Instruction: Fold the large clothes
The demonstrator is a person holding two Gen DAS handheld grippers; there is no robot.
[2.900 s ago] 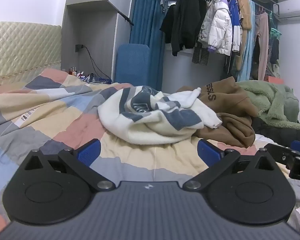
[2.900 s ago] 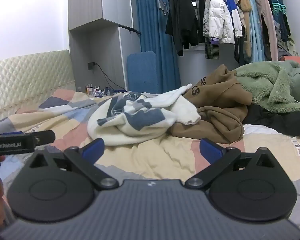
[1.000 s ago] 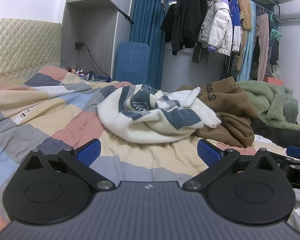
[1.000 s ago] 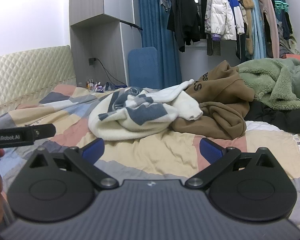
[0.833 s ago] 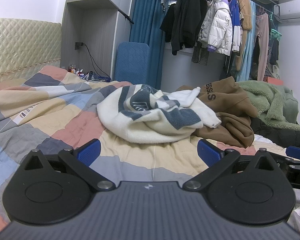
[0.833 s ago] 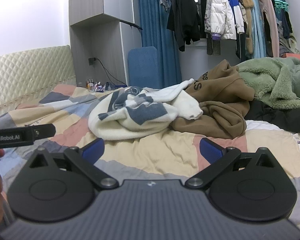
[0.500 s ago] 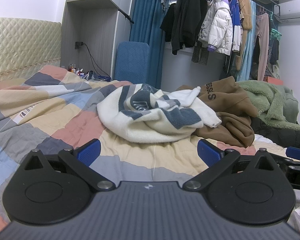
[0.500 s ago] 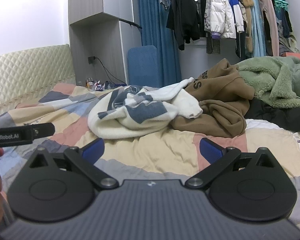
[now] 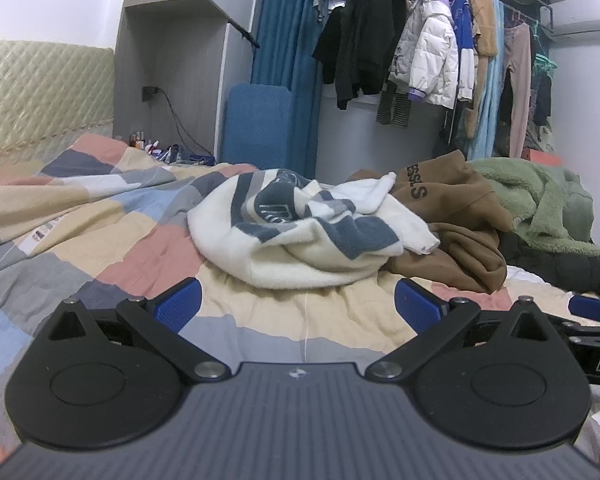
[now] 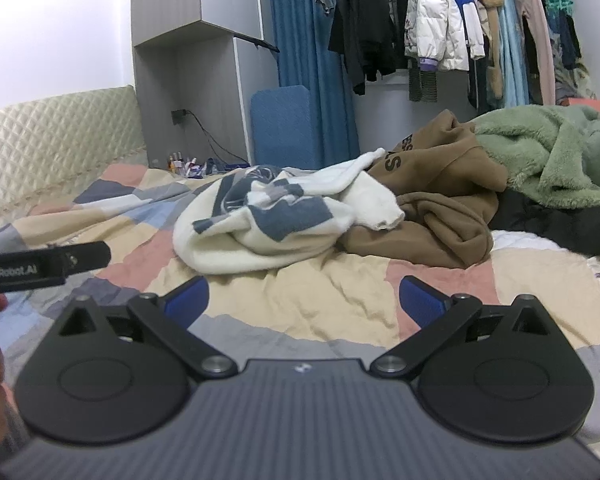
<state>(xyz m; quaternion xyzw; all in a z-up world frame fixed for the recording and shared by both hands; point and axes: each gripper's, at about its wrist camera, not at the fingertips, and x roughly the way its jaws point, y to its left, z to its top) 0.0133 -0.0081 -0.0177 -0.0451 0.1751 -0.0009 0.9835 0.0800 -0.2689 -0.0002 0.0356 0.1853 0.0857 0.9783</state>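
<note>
A crumpled cream sweater with blue-grey stripes [image 9: 300,232] lies on the patchwork quilt [image 9: 100,232], ahead of both grippers; it also shows in the right wrist view [image 10: 268,228]. A brown hoodie [image 9: 451,224] lies heaped against its right side, and in the right wrist view [image 10: 431,204] too. My left gripper [image 9: 300,306] is open and empty, short of the sweater. My right gripper [image 10: 305,300] is open and empty, also short of it.
A green fleece [image 9: 539,204] and a dark garment [image 9: 559,264] lie at the right. A blue padded board [image 9: 256,124], a grey cabinet [image 9: 172,80] and a rail of hanging clothes [image 9: 419,60] stand behind the bed. The padded headboard [image 9: 40,92] is at the left.
The right gripper has edged slightly forward and lower toward the clothes. The left gripper has hardly moved. Both stay open.
</note>
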